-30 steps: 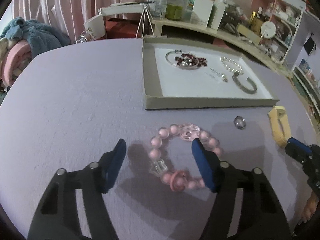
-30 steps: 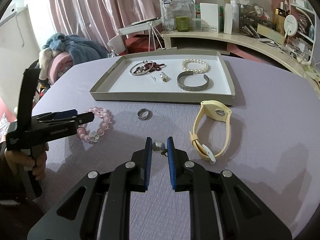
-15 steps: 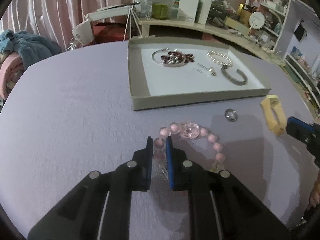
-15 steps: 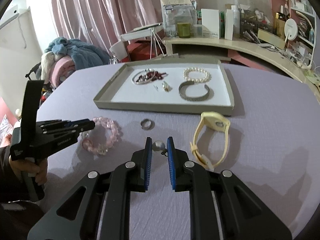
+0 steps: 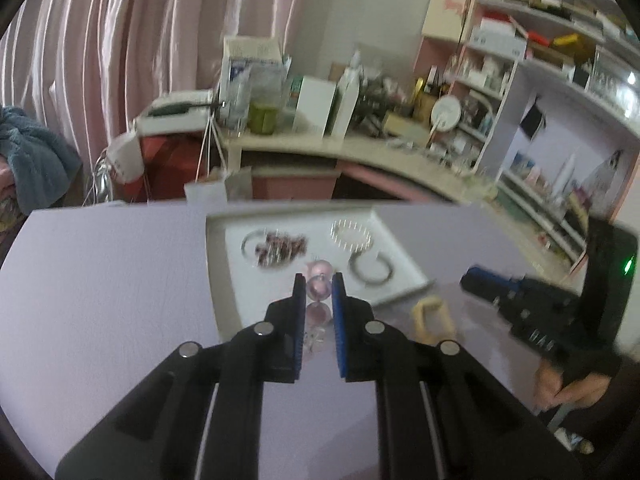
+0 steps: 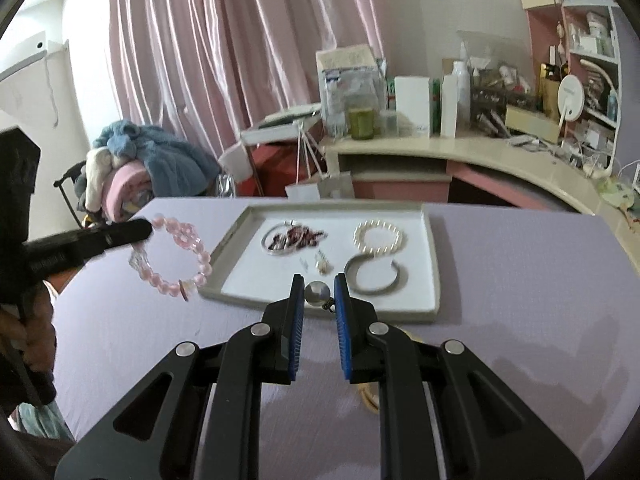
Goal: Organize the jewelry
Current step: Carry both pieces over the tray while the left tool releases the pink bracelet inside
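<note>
Between the left tongs (image 6: 142,230), clenched on its upper beads: pink bracelet (image 6: 176,258), now hanging clear of the surface (image 6: 520,280) where a second ago it lay flat with the jaws wide around it. Loop hangs roughly upright, long axis sloping down toward the tray (image 6: 434,264), lowest beads near the tray's left corner but apart from it. From the left wrist only a few blurred pink beads show between the pads.

Between the right tongs (image 6: 318,294), clenched on it: silver ball charm (image 6: 317,293), small dark link at its lower right. Same grip as a second ago, now raised off the surface and seen over the tray's near edge. Round; the link is the only part that points, down and right.

Meaning for the task, as a judgement: both pick-ups done, carry to tray in hand, release inside the rim to follow.

Tray holds: bangle with dark red beads (image 6: 292,238), pearl bracelet (image 6: 378,236), grey cuff (image 6: 374,274), small earrings (image 6: 318,264).

Still on the surface: yellow band (image 5: 432,318), beside the tray's near edge. Ring not seen now
</note>
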`<action>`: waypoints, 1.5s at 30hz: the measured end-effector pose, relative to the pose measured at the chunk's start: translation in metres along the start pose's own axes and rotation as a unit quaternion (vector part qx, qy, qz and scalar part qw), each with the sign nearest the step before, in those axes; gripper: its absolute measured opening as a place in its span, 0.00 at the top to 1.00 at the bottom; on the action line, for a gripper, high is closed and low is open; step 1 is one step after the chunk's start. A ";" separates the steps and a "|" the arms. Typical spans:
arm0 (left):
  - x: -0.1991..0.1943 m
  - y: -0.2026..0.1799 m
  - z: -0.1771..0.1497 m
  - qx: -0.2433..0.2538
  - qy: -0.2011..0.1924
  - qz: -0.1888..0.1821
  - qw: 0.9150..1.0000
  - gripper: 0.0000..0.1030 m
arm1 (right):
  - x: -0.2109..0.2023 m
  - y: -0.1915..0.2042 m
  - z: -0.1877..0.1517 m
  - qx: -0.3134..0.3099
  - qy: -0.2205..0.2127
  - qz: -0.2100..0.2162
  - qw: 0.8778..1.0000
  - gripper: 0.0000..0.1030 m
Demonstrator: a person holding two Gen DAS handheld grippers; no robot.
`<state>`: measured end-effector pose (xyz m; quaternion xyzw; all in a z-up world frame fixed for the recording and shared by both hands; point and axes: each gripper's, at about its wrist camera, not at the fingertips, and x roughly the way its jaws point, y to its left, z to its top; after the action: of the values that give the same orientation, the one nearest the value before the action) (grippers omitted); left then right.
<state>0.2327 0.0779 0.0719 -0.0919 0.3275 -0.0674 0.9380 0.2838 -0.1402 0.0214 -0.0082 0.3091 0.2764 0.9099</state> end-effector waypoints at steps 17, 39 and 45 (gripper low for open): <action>0.018 -0.001 0.071 0.026 -0.035 0.012 0.999 0.87 | 0.006 -0.010 0.024 -0.001 -0.028 -0.015 0.999 0.85; 0.092 0.014 0.043 0.016 0.037 0.027 0.999 0.87 | 0.019 -0.021 0.025 0.011 -0.017 -0.024 1.000 0.85; 0.090 0.022 0.043 0.002 0.028 0.047 0.998 0.57 | 0.021 -0.023 0.026 0.012 -0.015 -0.026 0.999 0.85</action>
<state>0.3308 0.0879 0.0460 -0.0726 0.3577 -0.0266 0.9306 0.3234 -0.1444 0.0270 -0.0007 0.2984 0.2491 0.9214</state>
